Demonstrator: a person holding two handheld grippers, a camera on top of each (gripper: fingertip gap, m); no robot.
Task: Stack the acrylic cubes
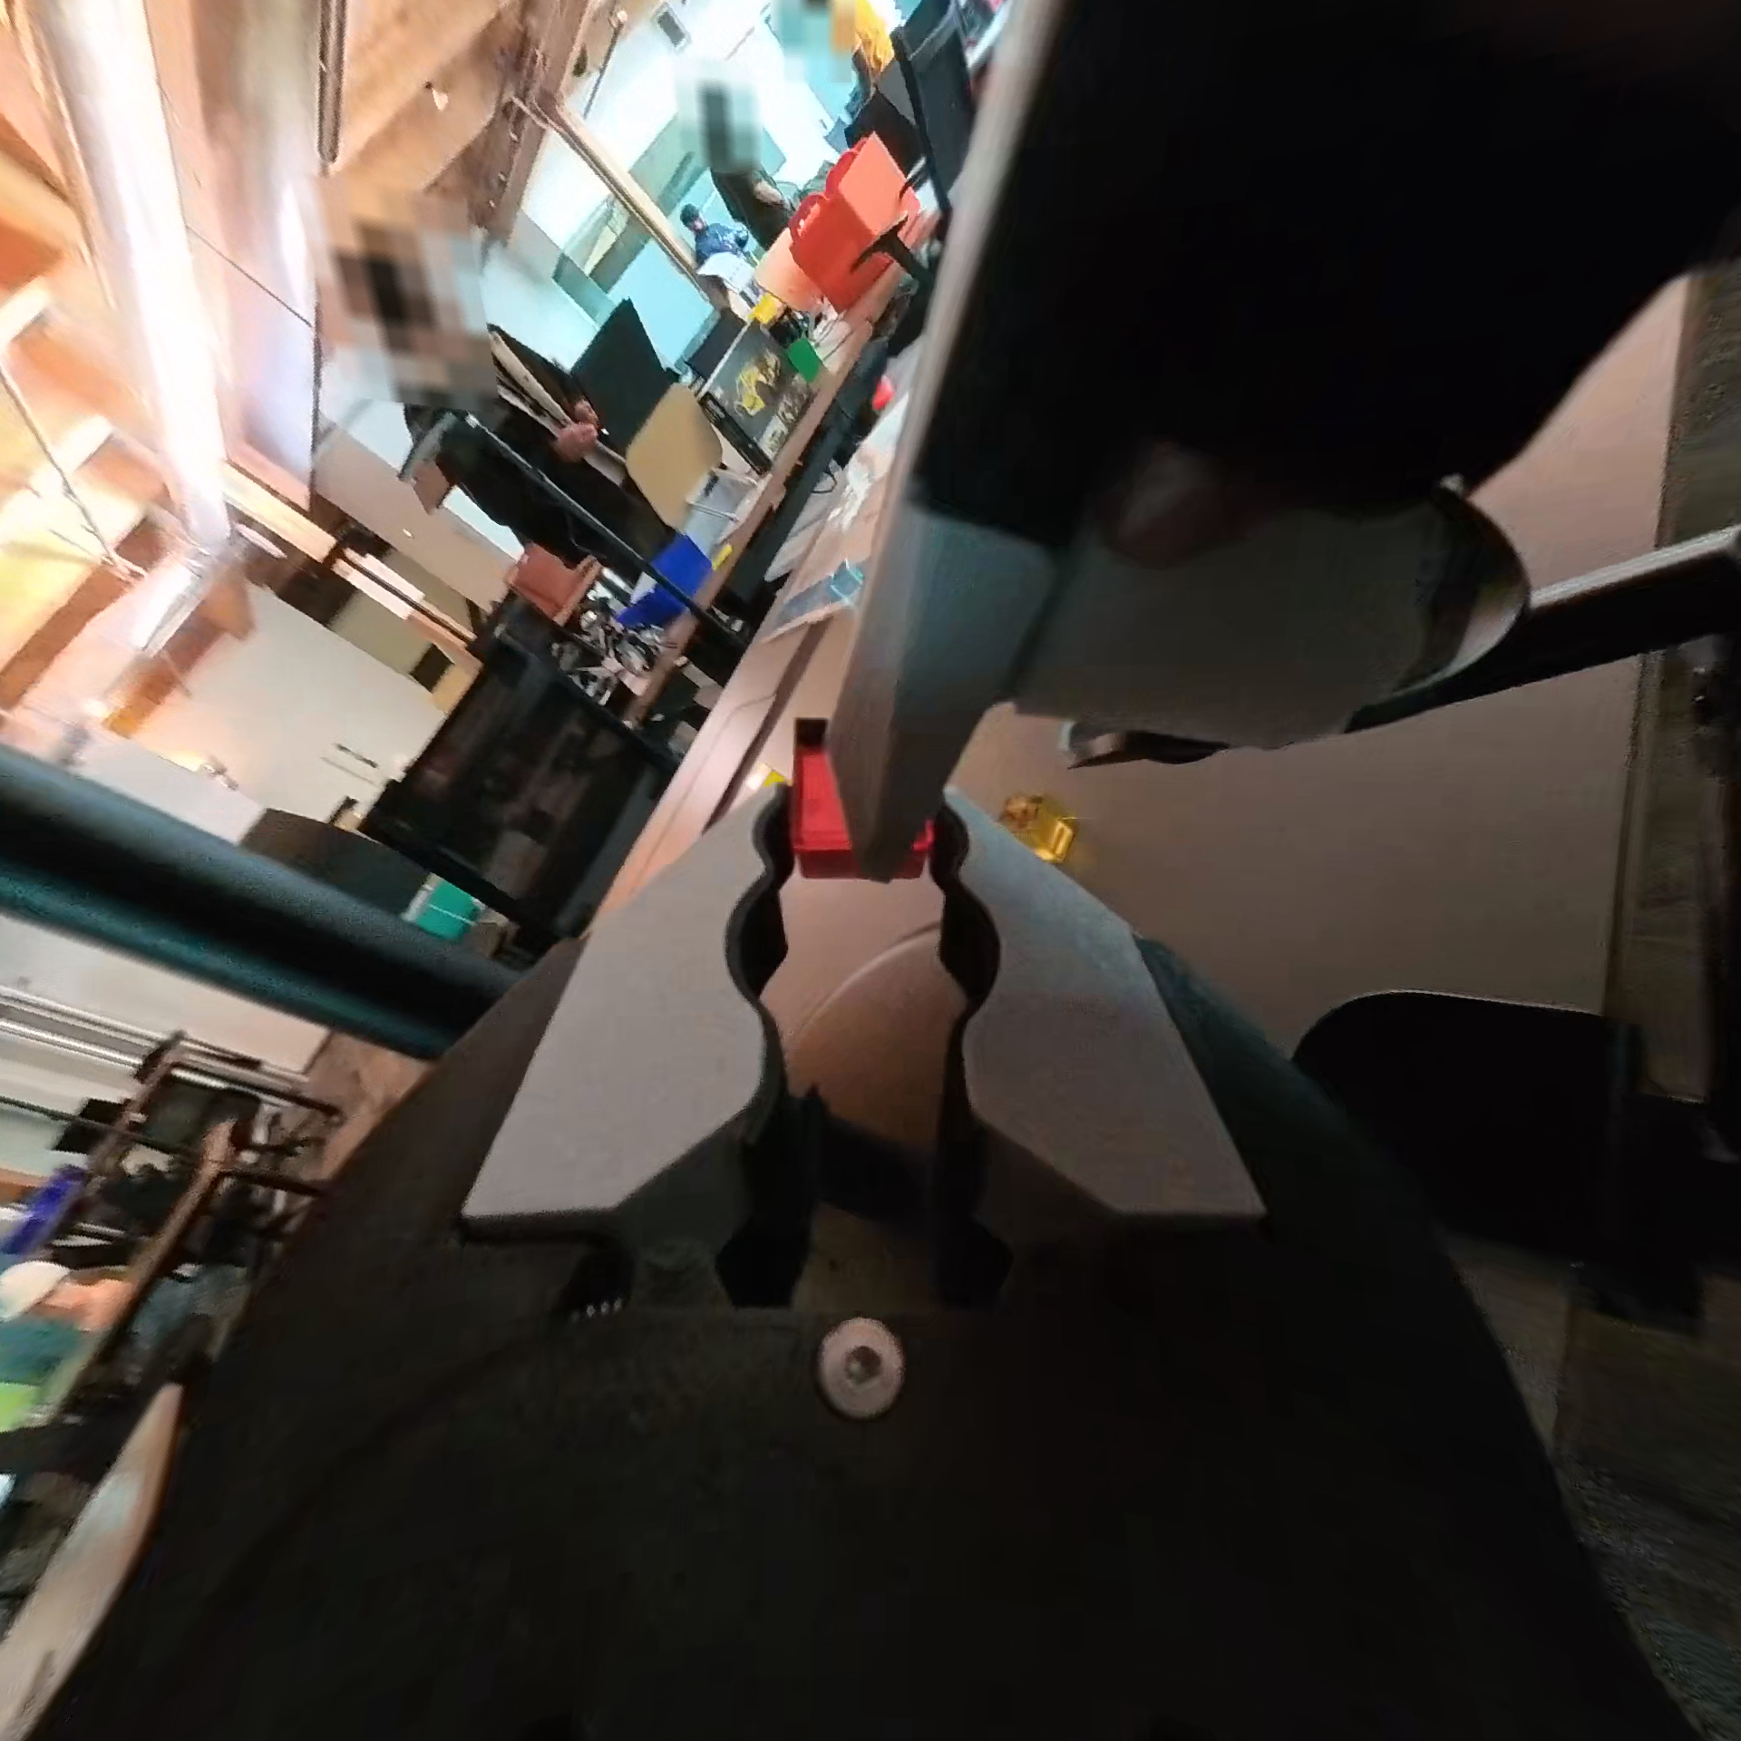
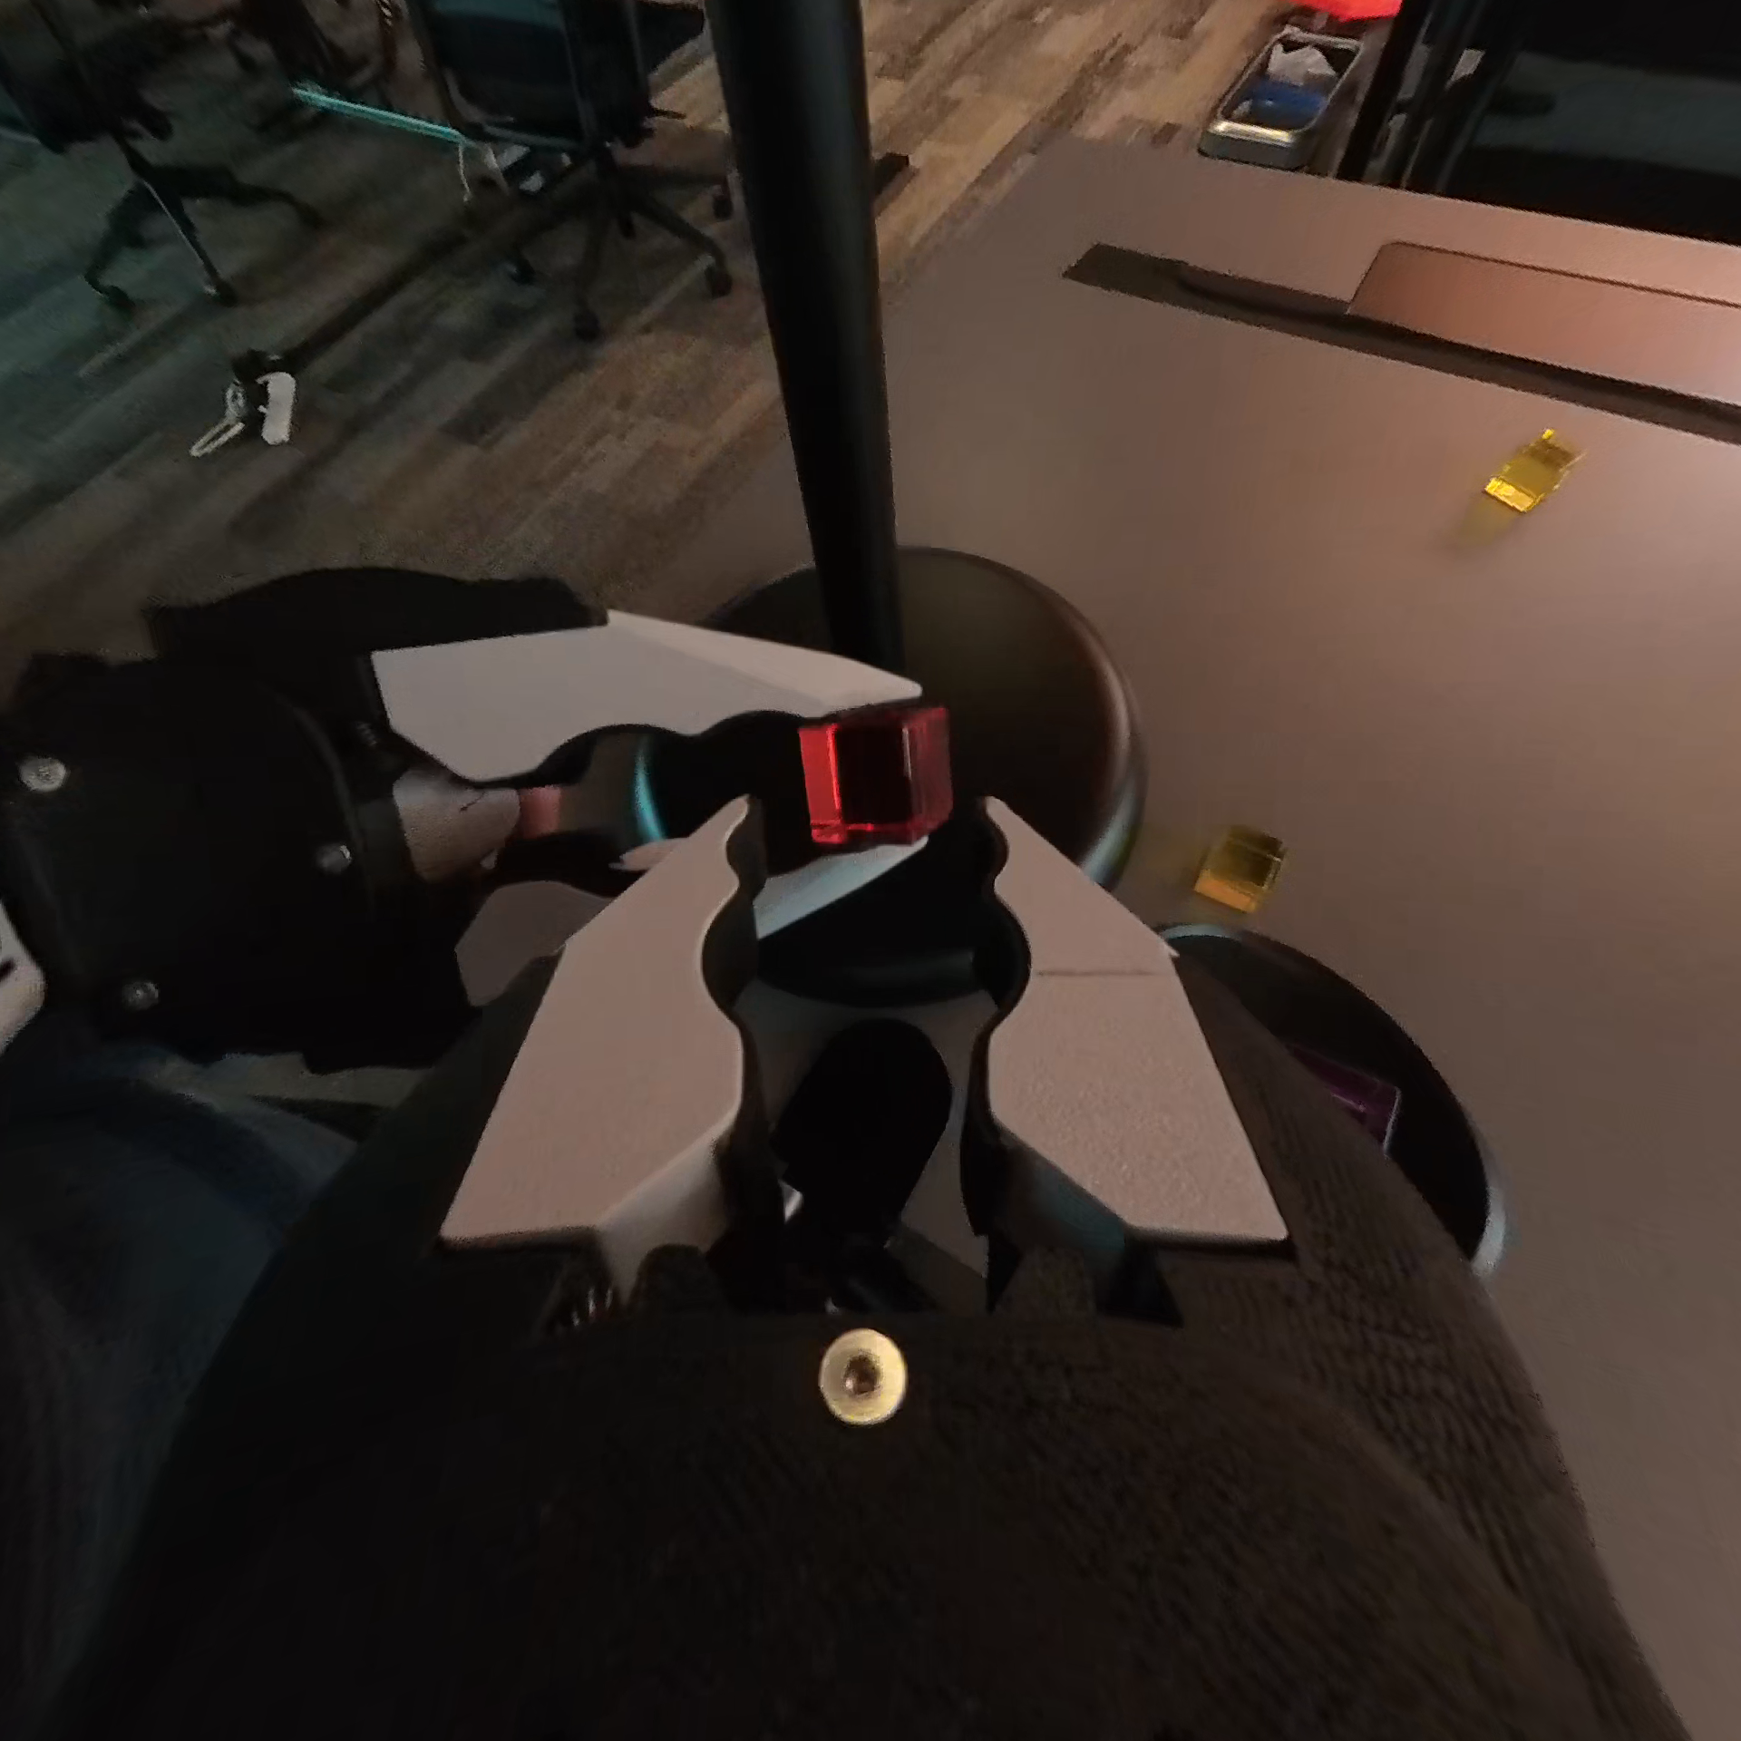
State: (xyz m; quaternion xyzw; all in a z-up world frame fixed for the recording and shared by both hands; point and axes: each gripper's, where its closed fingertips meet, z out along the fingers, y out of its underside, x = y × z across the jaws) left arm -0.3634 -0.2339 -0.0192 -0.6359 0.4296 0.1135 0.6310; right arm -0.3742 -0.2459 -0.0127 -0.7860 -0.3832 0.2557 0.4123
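1. While its grey, wavy-edged fingers clamp it from both sides, the left gripper [image 1: 862,838] holds a translucent red plastic cube [image 2: 876,777] above the bench [image 2: 1319,659].
2. The right gripper [image 2: 867,810] stands open just short of the cube, pads apart from it.
3. Two glossy yellow cubes [image 2: 1239,867] lie on the smooth matte bench beside a round dark bowl [image 2: 1083,697].

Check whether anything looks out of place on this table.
A yellow cube lies loose on the table beside a dark bowl, another yellow cube farther off, while a purple cube sits inside a second bowl. Nothing looks spilled or damaged.
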